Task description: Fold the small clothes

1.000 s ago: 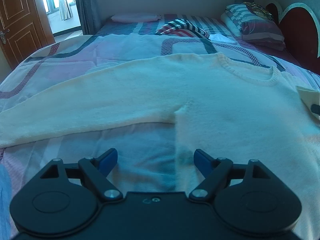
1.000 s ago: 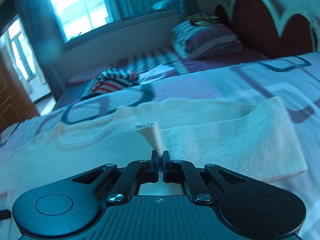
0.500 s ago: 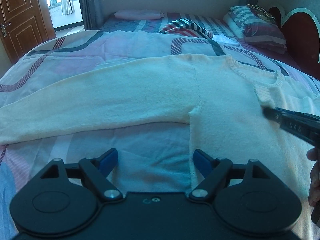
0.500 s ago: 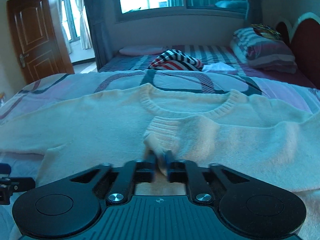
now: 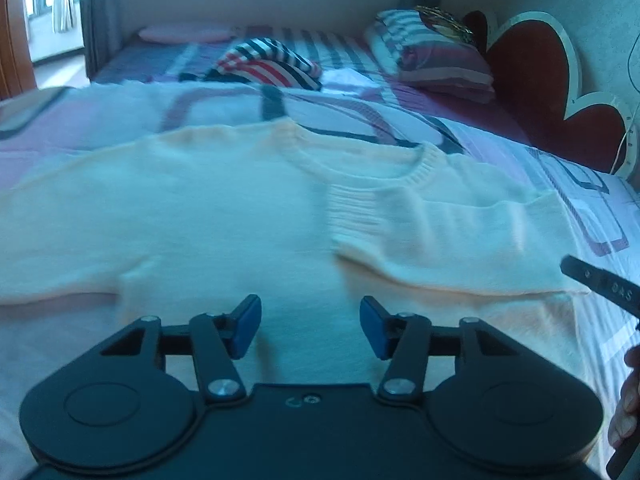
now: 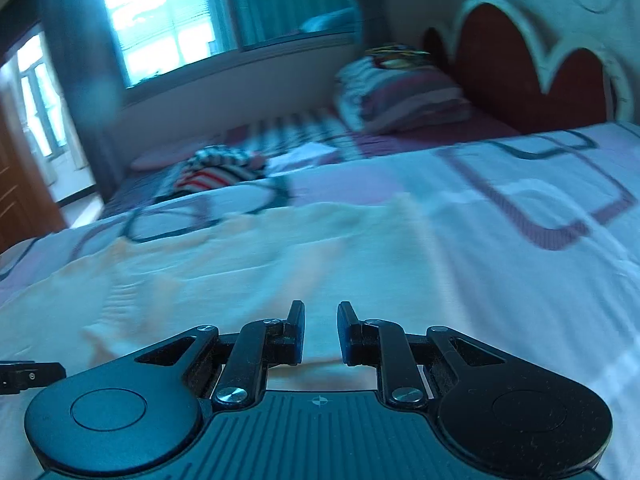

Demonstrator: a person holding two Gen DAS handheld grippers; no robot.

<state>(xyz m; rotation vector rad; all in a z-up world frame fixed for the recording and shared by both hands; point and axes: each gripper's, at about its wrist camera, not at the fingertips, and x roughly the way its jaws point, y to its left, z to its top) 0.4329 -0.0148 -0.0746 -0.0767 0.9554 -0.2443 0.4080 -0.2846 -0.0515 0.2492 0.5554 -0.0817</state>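
A cream knit sweater (image 5: 224,216) lies flat, front up, on the patterned bedspread (image 5: 576,184). One sleeve is folded across the chest, and its ribbed cuff (image 5: 352,216) rests just below the neckline. My left gripper (image 5: 310,326) hovers over the lower body of the sweater; its jaws are closing with nothing pinched between the blue pads. My right gripper (image 6: 321,328) is over the sweater's (image 6: 248,264) right side, jaws closing to a narrow gap with no cloth in them. The right gripper's tip (image 5: 600,284) shows at the left wrist view's right edge.
A striped red, white and dark garment (image 5: 272,66) lies further back on the bed. Stacked pillows (image 5: 436,64) sit by the red heart-shaped headboard (image 5: 532,92). A person's hand (image 5: 628,400) shows at the right edge. A window (image 6: 160,28) and a door are beyond.
The right gripper carried the sleeve cuff across the chest, let it go and drew back to the right. The left gripper swung right over the sweater body and its jaws narrowed.
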